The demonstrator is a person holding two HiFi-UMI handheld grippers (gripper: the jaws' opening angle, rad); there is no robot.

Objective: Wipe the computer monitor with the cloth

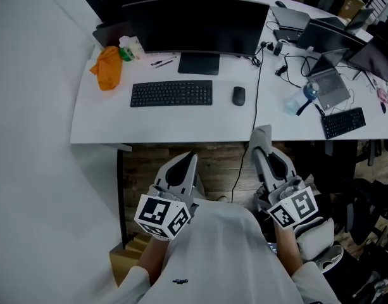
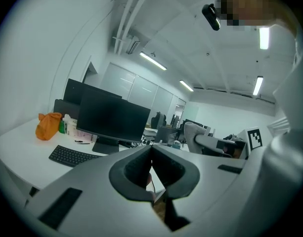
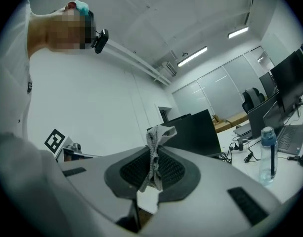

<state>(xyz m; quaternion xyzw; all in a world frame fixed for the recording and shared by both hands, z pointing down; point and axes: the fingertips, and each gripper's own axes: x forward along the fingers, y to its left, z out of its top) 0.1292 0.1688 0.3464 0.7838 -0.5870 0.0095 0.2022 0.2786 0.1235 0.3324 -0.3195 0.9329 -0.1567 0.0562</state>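
The dark computer monitor (image 1: 200, 23) stands at the back of the white desk (image 1: 181, 122); it also shows in the left gripper view (image 2: 114, 117) and the right gripper view (image 3: 198, 132). A small grey cloth (image 3: 155, 149) is pinched in my right gripper (image 3: 152, 168), which is shut on it. In the head view the cloth (image 1: 262, 133) sticks out of the right gripper (image 1: 264, 149) at the desk's front edge. My left gripper (image 1: 188, 160) is held low beside it, off the desk. Its jaws (image 2: 151, 149) are shut with nothing between them.
A black keyboard (image 1: 171, 94) and mouse (image 1: 238, 95) lie before the monitor. An orange bundle (image 1: 108, 67) and pens sit at the left. A cable hangs over the desk's front. To the right are laptops, a water bottle (image 1: 309, 94) and a second keyboard (image 1: 343, 122).
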